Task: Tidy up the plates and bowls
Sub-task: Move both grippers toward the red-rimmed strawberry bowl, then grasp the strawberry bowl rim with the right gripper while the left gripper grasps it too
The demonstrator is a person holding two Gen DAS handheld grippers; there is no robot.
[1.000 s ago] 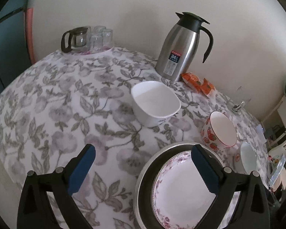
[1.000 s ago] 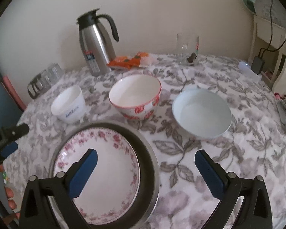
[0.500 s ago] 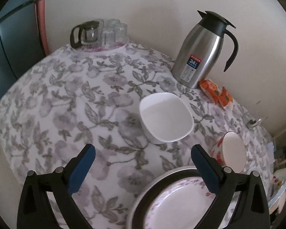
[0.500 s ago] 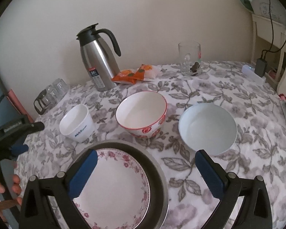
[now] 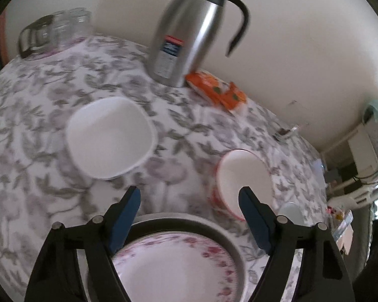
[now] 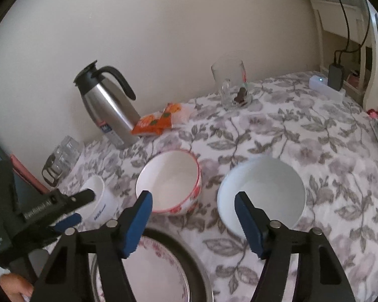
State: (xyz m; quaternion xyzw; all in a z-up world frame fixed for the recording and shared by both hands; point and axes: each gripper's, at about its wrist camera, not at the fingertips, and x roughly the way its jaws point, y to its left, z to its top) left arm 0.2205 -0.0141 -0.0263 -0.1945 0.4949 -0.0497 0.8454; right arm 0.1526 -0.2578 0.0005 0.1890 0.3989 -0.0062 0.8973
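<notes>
A pink-flowered plate (image 5: 174,269) lies on a grey rimmed plate (image 5: 189,222) at the table's near edge; both show in the right wrist view too (image 6: 161,274). Beyond them stand a small white bowl (image 5: 108,138) (image 6: 100,201), a red-patterned bowl (image 5: 242,176) (image 6: 171,183) and a plain white bowl (image 6: 262,193). My left gripper (image 5: 189,201) is open and empty above the plates' far rim. My right gripper (image 6: 192,203) is open and empty between the red-patterned bowl and the plain white bowl.
A steel thermos jug (image 5: 189,32) (image 6: 108,105), an orange snack packet (image 5: 216,91) (image 6: 158,122), a glass mug (image 6: 231,83) and a glass pot with glasses (image 5: 53,30) stand along the back of the flowered tablecloth (image 6: 315,138). Chargers (image 6: 335,75) lie at the right edge.
Both grippers have narrowed their opening. The left gripper swung right toward the plates and red-patterned bowl. The right gripper pulled back and rose, with the bowls now lower in view.
</notes>
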